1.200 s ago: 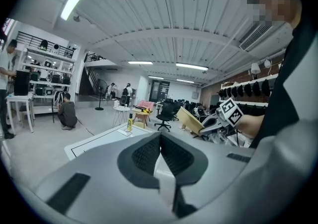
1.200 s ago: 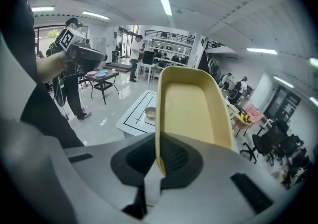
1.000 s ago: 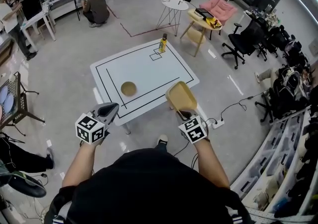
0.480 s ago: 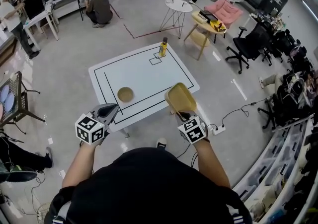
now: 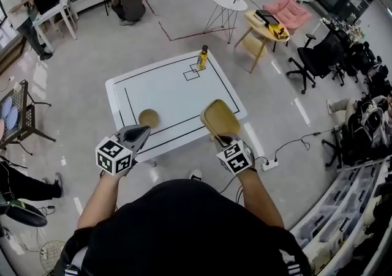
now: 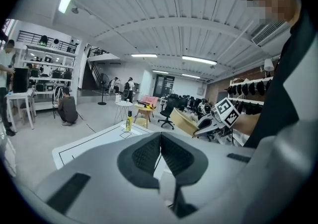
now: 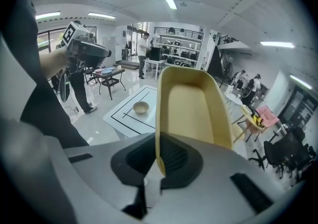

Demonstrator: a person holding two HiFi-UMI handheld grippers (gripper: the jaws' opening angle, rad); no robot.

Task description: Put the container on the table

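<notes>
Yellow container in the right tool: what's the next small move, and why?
Probably carry it forward-left over the bare middle of the white table. The right tool is shut on the rim of the yellow container, holding it in the air by the table's near-right corner.

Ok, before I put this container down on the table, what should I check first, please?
1. The right gripper has its jaws shut on the wall of the tan plastic container: ok.
2. The left gripper is empty, jaws together: ok.
3. Bare room on the white table with black lines: ok.
4. The small round wooden bowl is aside, at the near left: ok.
5. The yellow bottle is at the far edge, out of the way: ok.
6. Container fully above the table: cannot tell.
</notes>
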